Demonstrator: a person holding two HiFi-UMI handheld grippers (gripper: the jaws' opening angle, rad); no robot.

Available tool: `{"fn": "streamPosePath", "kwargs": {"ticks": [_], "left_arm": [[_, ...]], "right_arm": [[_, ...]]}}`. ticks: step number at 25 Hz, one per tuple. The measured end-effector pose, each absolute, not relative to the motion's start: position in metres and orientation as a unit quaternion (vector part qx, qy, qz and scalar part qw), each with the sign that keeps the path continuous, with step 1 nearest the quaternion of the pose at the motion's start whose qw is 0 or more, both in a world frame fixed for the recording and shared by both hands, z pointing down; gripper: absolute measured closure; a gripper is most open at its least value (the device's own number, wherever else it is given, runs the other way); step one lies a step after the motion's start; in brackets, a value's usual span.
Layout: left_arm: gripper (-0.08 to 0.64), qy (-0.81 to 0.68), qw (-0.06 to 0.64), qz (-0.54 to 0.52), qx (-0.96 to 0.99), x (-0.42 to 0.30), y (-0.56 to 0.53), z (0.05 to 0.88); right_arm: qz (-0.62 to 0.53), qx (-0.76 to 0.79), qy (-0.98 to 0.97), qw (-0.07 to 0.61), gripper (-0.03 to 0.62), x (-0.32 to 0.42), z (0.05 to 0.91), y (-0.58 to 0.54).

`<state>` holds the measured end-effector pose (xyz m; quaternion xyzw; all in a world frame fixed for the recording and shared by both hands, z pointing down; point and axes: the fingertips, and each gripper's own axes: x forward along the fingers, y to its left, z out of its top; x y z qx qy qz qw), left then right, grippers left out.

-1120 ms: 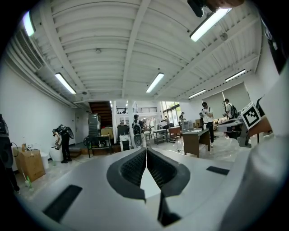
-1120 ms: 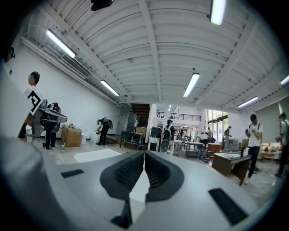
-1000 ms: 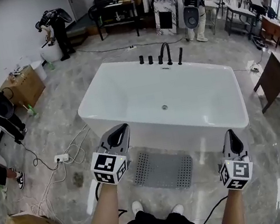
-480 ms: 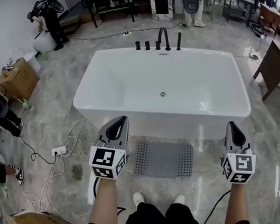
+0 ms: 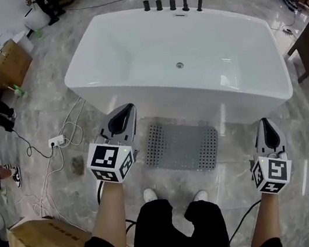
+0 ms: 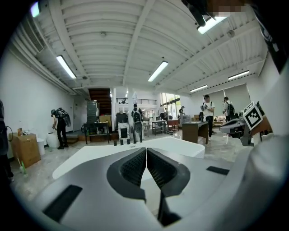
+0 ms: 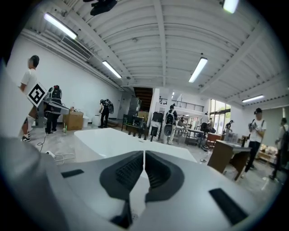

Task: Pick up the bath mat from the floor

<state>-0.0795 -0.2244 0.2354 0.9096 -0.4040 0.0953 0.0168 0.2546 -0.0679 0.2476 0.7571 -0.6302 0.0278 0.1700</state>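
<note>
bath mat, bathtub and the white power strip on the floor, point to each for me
bath mat (image 5: pixel 181 146): head view, middle of its perforated grey surface.
bathtub (image 5: pixel 149 61): head view, bare white inner floor.
power strip (image 5: pixel 57 141): head view, middle of its white body.

Grey perforated bath mat (image 5: pixel 180 146) beside a white bathtub (image 5: pixel 129 47).

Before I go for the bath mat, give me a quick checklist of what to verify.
1. Bath mat lying flat on the floor, nothing on it: ok.
2. Shoes clear of the mat: ok.
3. Left tongs open for a grasp: not ok, shut and empty.
4. Right tongs open: not ok, shut and empty.
5. Tongs down at the mat: not ok, neither touches it.
</note>
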Motion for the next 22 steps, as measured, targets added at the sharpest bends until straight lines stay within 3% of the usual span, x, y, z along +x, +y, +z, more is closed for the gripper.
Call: {"fn": "streamPosePath", "kwargs": {"ticks": [22], "left_arm": [[0.549, -0.411, 0.063, 0.112, 0.902, -0.096, -0.247, 0.679]], "right_arm": [[0.086, 0.741, -0.625, 0.232, 0.569, 0.257, 0.693, -0.087]]}}
